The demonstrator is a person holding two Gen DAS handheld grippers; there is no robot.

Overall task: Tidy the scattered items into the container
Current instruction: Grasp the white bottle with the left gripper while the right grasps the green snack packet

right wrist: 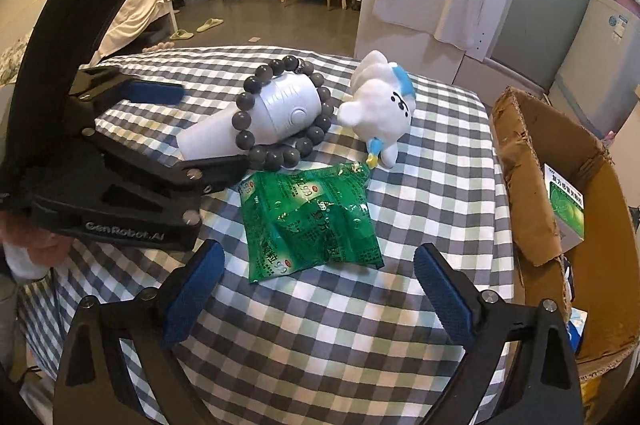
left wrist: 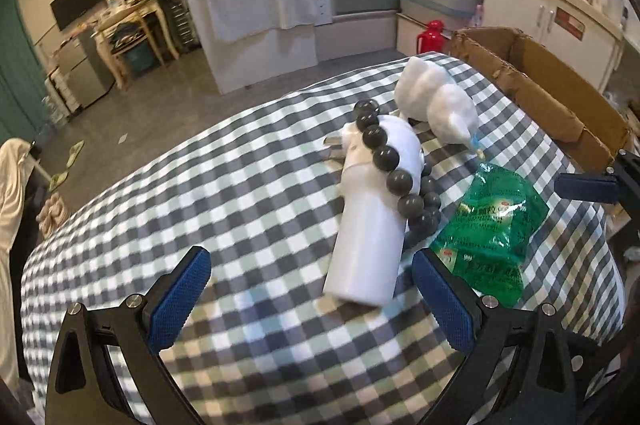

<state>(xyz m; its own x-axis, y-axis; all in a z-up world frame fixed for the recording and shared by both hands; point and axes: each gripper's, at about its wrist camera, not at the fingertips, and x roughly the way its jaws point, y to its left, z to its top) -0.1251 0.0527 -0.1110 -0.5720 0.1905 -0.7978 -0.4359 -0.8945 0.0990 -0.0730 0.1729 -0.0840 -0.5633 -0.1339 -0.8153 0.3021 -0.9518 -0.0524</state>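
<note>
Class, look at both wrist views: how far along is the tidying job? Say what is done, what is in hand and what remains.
Done: a green medicine box already lies in the cardboard box. In hand: nothing; the left claw is open around the white device, and the right claw is open near the green packet. Left on the checked table: device, bead bracelet, plush toy, packet.

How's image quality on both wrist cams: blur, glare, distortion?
Left wrist: strong fisheye bowing of the checkered tablecloth, dark vignette corners; the white plastic cylinder looks slightly motion-smeared. Right wrist: sharper; specular glare on the crinkled green foil packet; the brown cardboard box curves along the right edge; same vignette.
</note>
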